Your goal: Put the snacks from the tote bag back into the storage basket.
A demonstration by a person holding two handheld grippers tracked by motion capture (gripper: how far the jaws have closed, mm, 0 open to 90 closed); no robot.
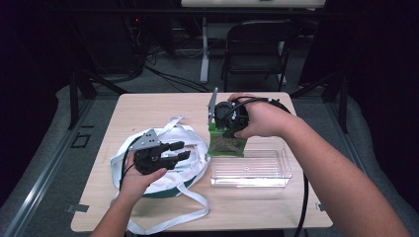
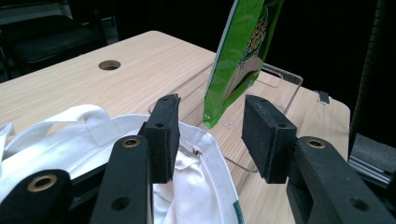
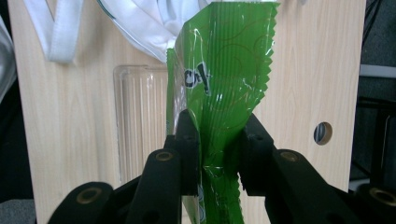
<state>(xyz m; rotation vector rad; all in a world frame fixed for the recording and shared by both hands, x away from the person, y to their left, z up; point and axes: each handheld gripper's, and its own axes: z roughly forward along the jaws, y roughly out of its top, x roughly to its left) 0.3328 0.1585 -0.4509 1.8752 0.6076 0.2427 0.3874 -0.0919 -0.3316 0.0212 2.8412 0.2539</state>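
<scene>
Right gripper [image 3: 218,154] clamps a green packet [image 3: 224,70] by one end above a clear tray [image 1: 251,169]; light, crinkly, probably slippery. Left gripper [image 2: 210,135] hangs apart over a white bag [image 2: 60,140].

Right gripper [image 3: 218,154] fingers pinched tight, pointing down; left gripper [image 2: 212,137] fingers apart.

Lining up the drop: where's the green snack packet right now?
In the high view the green snack packet hangs from the shut right gripper, at the clear tray's back-left corner, just right of the white bag.
</scene>
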